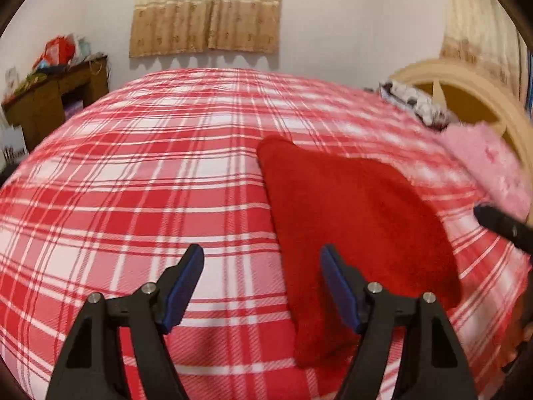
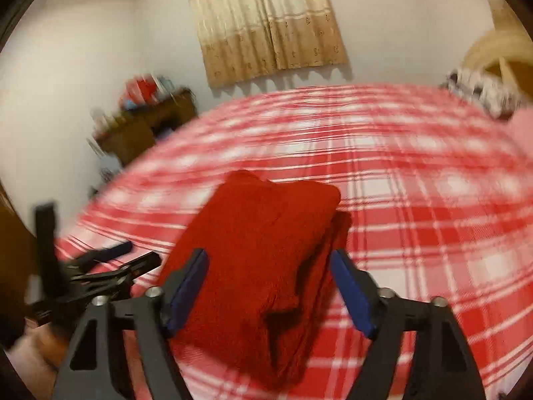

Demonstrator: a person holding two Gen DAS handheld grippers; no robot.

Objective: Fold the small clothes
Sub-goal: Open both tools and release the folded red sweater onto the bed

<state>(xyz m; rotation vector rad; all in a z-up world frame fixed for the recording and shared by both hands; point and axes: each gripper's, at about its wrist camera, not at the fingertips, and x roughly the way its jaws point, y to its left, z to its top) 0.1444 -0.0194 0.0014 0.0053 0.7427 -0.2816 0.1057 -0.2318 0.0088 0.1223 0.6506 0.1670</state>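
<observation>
A red fleecy garment point(image 1: 353, 220) lies folded on the red-and-white plaid bedspread point(image 1: 150, 166). My left gripper point(image 1: 262, 253) stands open over the plaid just left of the garment's near edge, with nothing between its blue pads. One black fingertip of my right gripper point(image 1: 499, 226) shows at the garment's right side. In the right wrist view the red garment point(image 2: 266, 233) lies folded in layers on the bed, below and between the spread fingers of my right gripper point(image 2: 269, 253). The pads stand apart from it. My left gripper point(image 2: 133, 256) appears open at the left, blurred.
A pink fluffy cloth point(image 1: 483, 160) and a black-and-white patterned cloth point(image 1: 413, 103) lie near the cream headboard point(image 1: 466, 80) at the right. A cluttered wooden desk point(image 1: 50, 100) stands by the far left wall. Beige curtains point(image 1: 206, 10) hang behind the bed.
</observation>
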